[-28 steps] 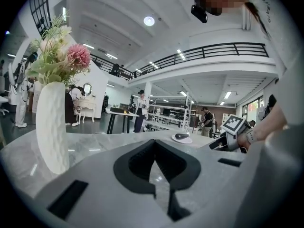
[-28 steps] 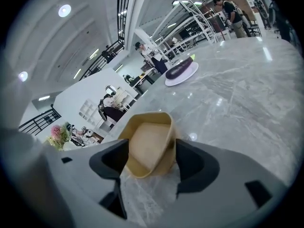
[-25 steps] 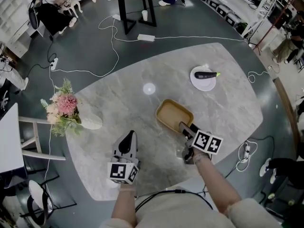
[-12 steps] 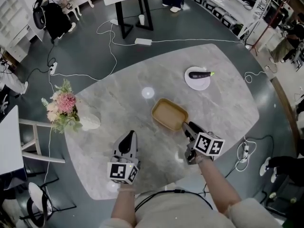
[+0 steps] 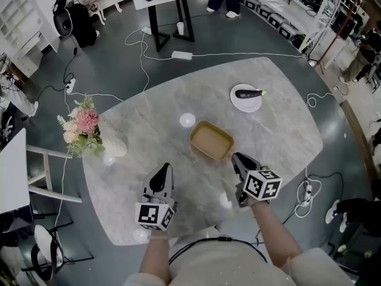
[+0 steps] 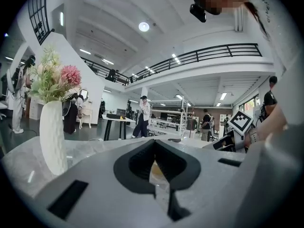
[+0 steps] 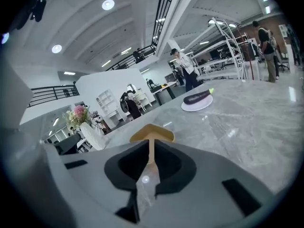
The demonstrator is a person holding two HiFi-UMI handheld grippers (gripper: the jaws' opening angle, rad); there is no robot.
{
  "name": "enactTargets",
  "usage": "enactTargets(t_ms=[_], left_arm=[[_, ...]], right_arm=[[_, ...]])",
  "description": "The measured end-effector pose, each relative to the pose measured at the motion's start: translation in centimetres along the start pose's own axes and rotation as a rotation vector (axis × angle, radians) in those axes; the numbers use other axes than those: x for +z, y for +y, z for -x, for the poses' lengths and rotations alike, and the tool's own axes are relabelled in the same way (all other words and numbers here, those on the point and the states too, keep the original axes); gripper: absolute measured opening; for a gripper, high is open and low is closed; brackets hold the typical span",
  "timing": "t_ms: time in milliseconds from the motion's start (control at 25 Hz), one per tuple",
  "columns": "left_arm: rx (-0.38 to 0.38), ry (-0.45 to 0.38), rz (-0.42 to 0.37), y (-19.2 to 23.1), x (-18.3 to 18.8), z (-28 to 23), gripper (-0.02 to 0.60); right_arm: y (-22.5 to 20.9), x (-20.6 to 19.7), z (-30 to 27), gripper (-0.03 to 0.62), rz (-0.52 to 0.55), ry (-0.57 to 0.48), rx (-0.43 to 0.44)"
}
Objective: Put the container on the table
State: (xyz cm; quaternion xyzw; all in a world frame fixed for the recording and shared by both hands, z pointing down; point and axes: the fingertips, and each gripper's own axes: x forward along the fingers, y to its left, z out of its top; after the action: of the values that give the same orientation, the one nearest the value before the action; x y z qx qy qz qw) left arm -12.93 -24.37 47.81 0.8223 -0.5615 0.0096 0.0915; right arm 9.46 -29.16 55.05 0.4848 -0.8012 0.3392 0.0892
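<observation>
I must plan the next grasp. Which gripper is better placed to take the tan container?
Right. The right gripper points at the container, close to its near corner; its jaws have just been closing, with nothing between. The left gripper is farther away.

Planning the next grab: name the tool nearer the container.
Right. The right tool, jaws just closed on nothing, sits just beside the container; left tool hangs farther back, leftward.

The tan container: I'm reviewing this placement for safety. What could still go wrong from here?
The right gripper, whose jaws have just been closing with nothing between them, hangs close to the near corner of the tan container. A careless forward swing could shove it across the smooth table. A hard shove might send it towards the plate with the eggplant.
</observation>
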Motion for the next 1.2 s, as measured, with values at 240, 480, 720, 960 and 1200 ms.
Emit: enactTargets(t_ms=[240,480,720,960,1200], left_arm=[[0.008,-0.014,-0.012,-0.6,0.7,0.9,0.003],[0.022,-0.002,-0.04,-1.3,1.1,1.8,0.003],[0.026,-0.013,-0.059,-2.1,1.6,2.7,0.003],[0.033,-0.024,-0.074,-2.8,2.4,3.4,0.003],[0.042,-0.031,-0.081,-3.5,2.7,4.3,0.003]], right_arm=[[1.5,0.9,1.5,0.02,0.118,-0.031,0.034],[2.6,1.8,3.3,0.008,0.199,-0.086,0.06],[3.1,2.3,5.1,0.006,0.222,-0.134,0.083],[3.9,2.9,6.6,0.006,0.275,-0.171,0.104],[4.8,3.2,8.2,0.006,0.318,-0.223,0.128]])
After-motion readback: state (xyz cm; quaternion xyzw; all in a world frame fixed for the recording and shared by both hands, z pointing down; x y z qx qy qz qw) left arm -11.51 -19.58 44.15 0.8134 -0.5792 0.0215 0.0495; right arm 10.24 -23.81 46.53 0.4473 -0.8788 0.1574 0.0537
